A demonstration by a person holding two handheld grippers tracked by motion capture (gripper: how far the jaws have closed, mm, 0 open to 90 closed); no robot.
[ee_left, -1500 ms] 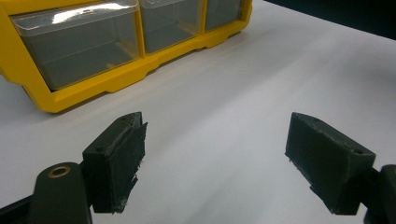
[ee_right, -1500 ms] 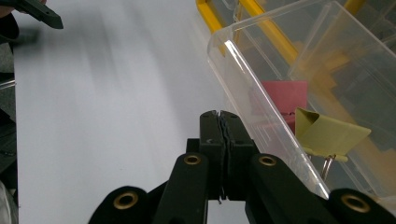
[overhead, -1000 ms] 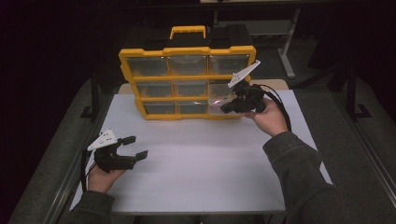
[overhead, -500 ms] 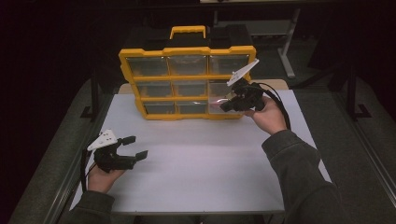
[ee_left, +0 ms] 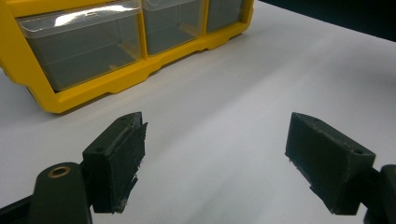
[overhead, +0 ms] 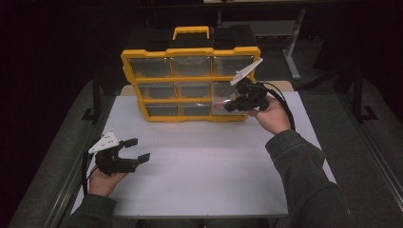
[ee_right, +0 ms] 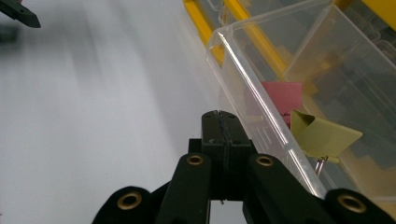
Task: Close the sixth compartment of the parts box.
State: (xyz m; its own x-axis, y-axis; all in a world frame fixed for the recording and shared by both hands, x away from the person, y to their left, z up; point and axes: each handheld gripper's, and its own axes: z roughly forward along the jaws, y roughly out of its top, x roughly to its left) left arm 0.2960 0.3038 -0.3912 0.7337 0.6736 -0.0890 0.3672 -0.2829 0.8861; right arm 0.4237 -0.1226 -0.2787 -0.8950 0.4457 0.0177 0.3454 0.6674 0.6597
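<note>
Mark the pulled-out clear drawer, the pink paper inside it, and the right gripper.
clear drawer (ee_right: pixel 261 107), right gripper view, on its near rim.
pink paper (ee_right: pixel 286 95), right gripper view, on its flat face.
right gripper (ee_right: pixel 225 122), right gripper view, at the shut jaw tips.

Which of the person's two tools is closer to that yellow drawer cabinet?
The right tool: it sits shut at the front of the yellow drawer cabinet, by a pulled-out clear drawer. The left tool rests open, well apart from the cabinet, near the table's front-left corner.

Both grippers are black. The left gripper (overhead: pixel 138 150) carries a grey three-cornered plate. The sleeves (overhead: pixel 304 175) are dark grey.
</note>
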